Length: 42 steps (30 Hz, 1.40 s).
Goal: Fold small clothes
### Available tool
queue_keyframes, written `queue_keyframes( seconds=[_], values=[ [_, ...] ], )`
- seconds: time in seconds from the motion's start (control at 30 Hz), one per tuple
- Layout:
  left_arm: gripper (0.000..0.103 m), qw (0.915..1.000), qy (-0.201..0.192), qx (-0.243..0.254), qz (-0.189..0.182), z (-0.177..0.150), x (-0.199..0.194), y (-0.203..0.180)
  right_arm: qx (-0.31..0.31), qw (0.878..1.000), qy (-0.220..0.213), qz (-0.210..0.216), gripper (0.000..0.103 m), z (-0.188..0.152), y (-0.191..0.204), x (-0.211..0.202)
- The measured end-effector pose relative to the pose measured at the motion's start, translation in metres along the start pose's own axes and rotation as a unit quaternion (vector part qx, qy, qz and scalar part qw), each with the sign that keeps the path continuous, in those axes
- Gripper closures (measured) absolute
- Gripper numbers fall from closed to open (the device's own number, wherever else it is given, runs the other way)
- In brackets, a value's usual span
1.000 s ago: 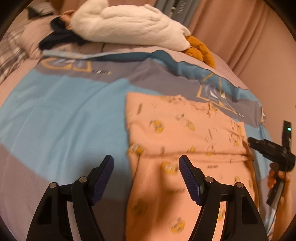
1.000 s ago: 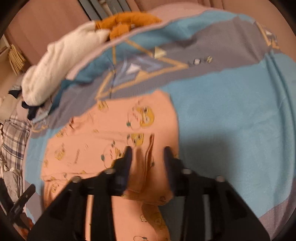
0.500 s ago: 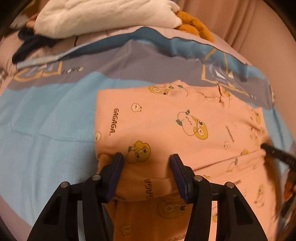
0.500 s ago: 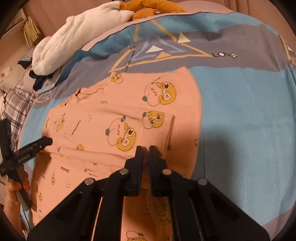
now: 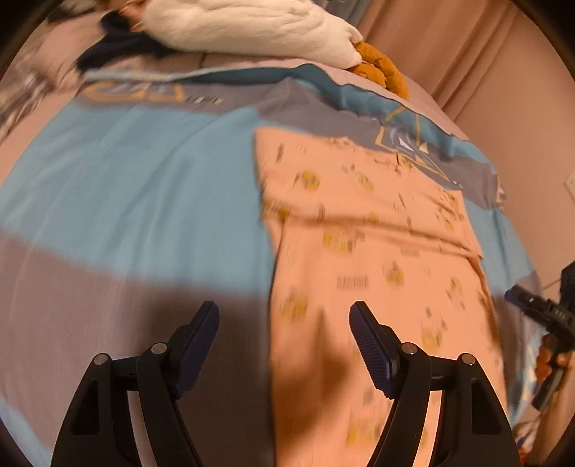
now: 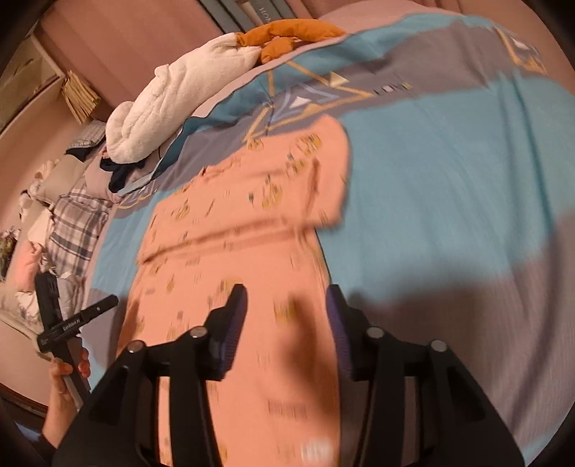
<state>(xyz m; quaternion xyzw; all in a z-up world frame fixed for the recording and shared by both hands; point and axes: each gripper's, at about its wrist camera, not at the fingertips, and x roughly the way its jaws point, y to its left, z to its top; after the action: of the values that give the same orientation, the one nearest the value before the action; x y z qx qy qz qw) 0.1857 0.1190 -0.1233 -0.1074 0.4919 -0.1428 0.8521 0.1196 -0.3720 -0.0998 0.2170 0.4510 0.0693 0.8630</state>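
Both grippers hang with empty jaws over a peach garment spread on a bed.

On the left, the left gripper [image 5: 284, 345] hovers over the bedspread [image 5: 125, 201] at the garment's left edge, its jaws wide and opening, with nothing between them. The garment [image 5: 363, 251], peach with small yellow prints, lies flat in the middle of the bed. Its long axis runs from the person toward the white blanket [image 5: 251, 25] at the far end. The far part is folded back over itself, leaving a crosswise fold line, which is probably why both grippers have let go. To the right, the right gripper [image 6: 287, 323] hangs over the near part of the garment [image 6: 244, 251], its jaws moderately apart and opening, holding nothing. The pictures are blurred, so the prints are unclear.
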Motion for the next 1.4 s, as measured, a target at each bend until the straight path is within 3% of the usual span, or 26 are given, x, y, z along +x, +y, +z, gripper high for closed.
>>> queue_keyframes(
  seconds=[0.17,0.27,0.43,0.77,0.97,1.23,1.4],
  values=[
    [0.019,0.996,0.024,-0.056,-0.065,-0.049,-0.024,0.019,0.034,0.999,0.019,-0.002,0.048,-0.047,-0.016,-0.022],
    [0.019,0.9954,0.031,-0.057,-0.07,-0.071,-0.032,0.018,0.054,0.998,0.031,0.005,0.048,-0.072,-0.024,-0.031],
    [0.019,0.9911,0.04,-0.057,-0.113,-0.099,-0.037,0.009,0.067,0.997,0.041,0.014,0.048,-0.101,-0.027,-0.039],
    [0.019,0.9736,0.041,-0.098,-0.202,-0.103,-0.025,0.009,0.062,0.995,0.052,0.057,0.048,-0.112,-0.025,-0.022],
    [0.019,0.9707,0.043,-0.105,-0.212,-0.081,-0.007,0.004,0.067,0.993,0.05,0.085,0.048,-0.094,-0.024,-0.002],
    [0.019,0.9737,0.035,-0.101,-0.201,-0.064,0.007,-0.005,0.062,0.992,0.055,0.1,0.05,-0.074,-0.021,0.016],
    [0.036,0.9728,0.05,-0.091,-0.207,-0.079,0.002,-0.002,0.064,0.99,0.07,0.104,0.055,-0.083,-0.024,0.01]
  ],
)
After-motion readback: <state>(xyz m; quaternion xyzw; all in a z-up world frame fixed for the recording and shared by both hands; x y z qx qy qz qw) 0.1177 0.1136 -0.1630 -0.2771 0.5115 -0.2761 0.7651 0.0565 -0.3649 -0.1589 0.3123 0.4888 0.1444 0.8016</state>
